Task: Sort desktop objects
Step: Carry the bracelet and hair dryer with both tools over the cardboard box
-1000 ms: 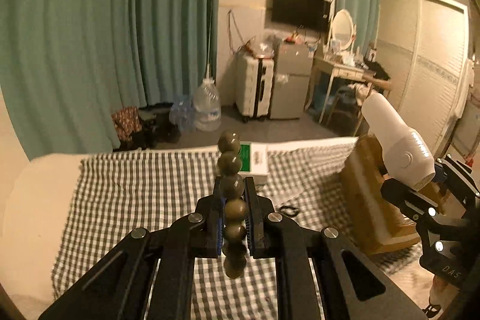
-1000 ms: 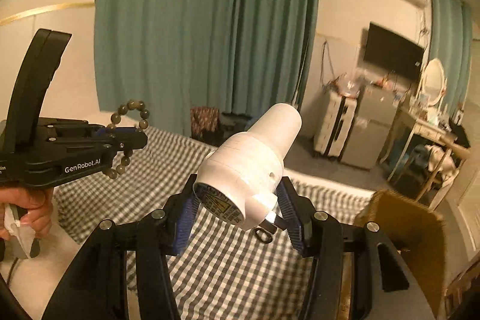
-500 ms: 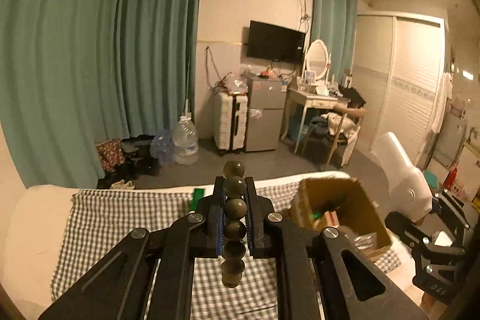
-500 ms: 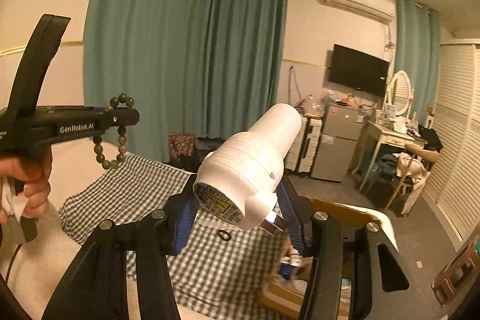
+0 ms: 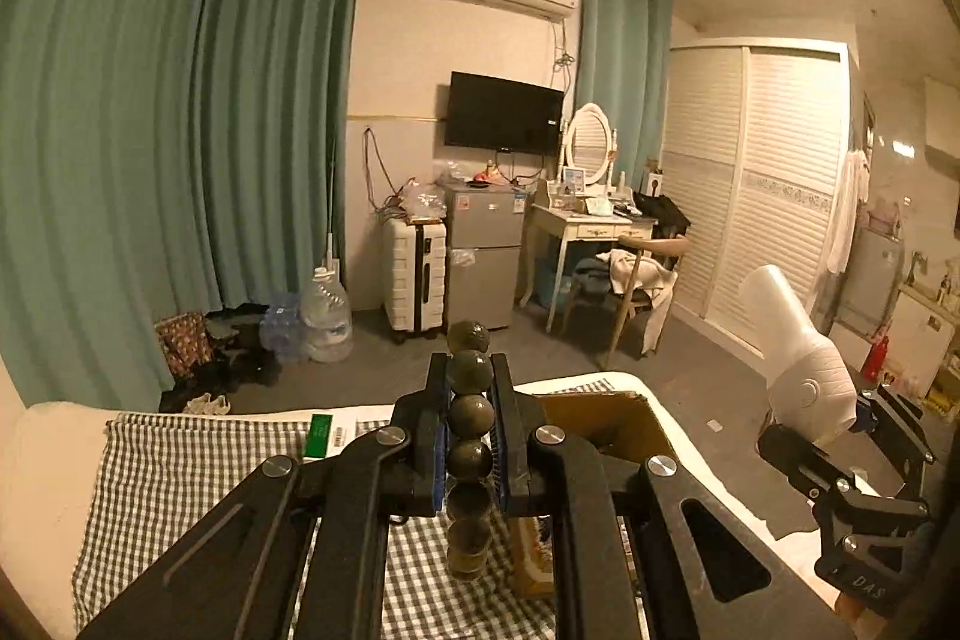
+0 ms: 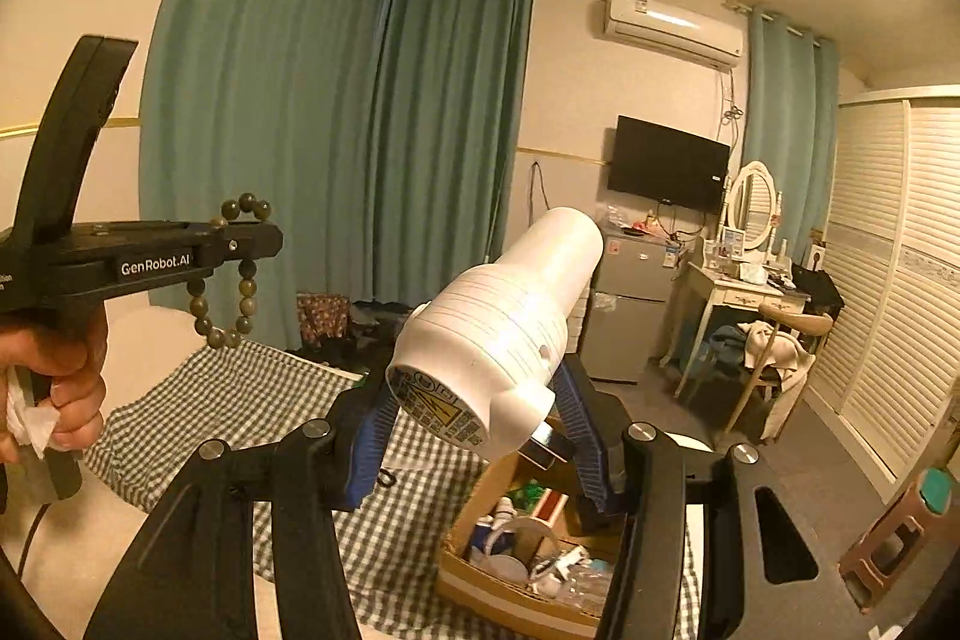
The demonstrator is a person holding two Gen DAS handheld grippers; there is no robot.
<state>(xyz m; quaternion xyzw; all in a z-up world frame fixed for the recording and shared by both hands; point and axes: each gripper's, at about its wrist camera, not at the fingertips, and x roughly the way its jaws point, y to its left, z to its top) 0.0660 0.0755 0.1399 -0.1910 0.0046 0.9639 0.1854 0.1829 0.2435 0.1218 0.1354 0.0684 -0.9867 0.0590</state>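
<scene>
In the right wrist view, a hand [image 6: 54,376] at the left edge is holding the left gripper [image 6: 264,239], whose jaws are pinching a bead bracelet [image 6: 231,274] hanging above the checked cloth [image 6: 252,400]. At centre, the right gripper [image 6: 480,436] is clamping a white hair dryer [image 6: 498,334], its nozzle pointing to the upper right. At lower right, a cardboard box [image 6: 510,598] of small items is sitting under the dryer.
</scene>
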